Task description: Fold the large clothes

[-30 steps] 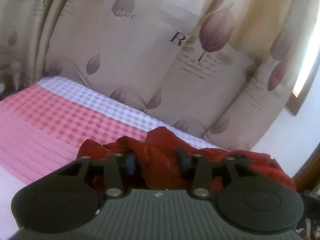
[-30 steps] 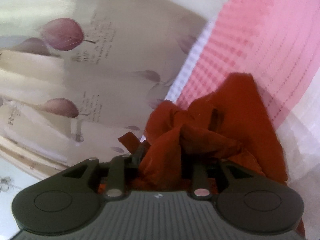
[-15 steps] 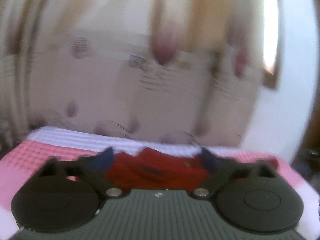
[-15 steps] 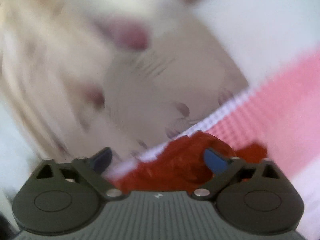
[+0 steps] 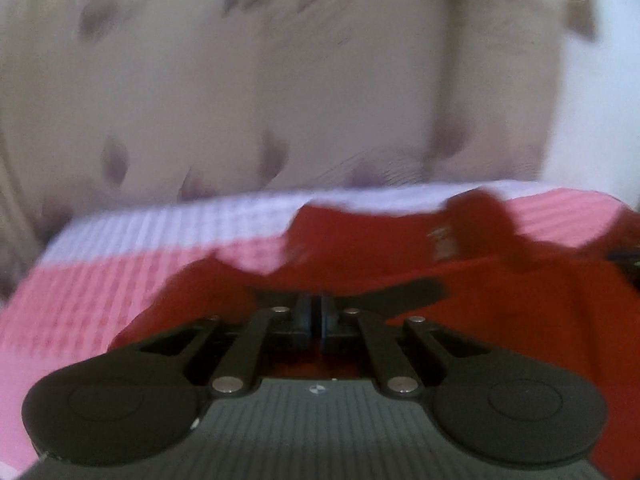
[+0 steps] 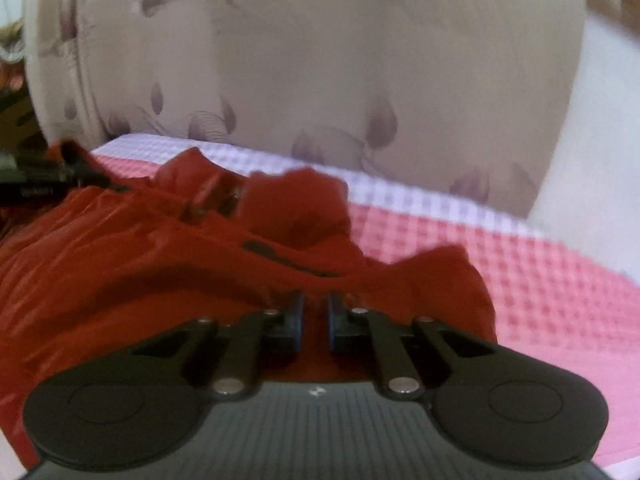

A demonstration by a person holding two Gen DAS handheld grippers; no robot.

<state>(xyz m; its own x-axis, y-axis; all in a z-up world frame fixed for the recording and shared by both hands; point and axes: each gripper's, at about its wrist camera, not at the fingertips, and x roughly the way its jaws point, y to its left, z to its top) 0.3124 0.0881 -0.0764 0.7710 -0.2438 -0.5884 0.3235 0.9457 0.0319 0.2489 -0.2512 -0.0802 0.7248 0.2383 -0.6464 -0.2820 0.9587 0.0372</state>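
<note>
Pink checked bed cover (image 6: 560, 300) lies bare to my right, a leaf-print curtain (image 6: 320, 60) along its far edge. The red garment (image 5: 500, 280) sprawls crumpled, stretching sideways under both claws. My left gripper (image 5: 316, 316) has just snapped closed, pads together; my right gripper (image 6: 316, 316) has just narrowed, red cloth showing in its slit.

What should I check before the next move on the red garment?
1. Left gripper closed at the red garment: ok; jaws have just closed.
2. Right gripper closed: ok; jaws have just closed to a narrow gap, with red cloth in it.
3. Cloth actually pinched by each: cannot tell, pads hide it.
4. Garment spread flat: not ok, bunched and creased.
5. Garment on the checked bedsheet: ok.
6. Views sharp: not ok, blurred.
</note>
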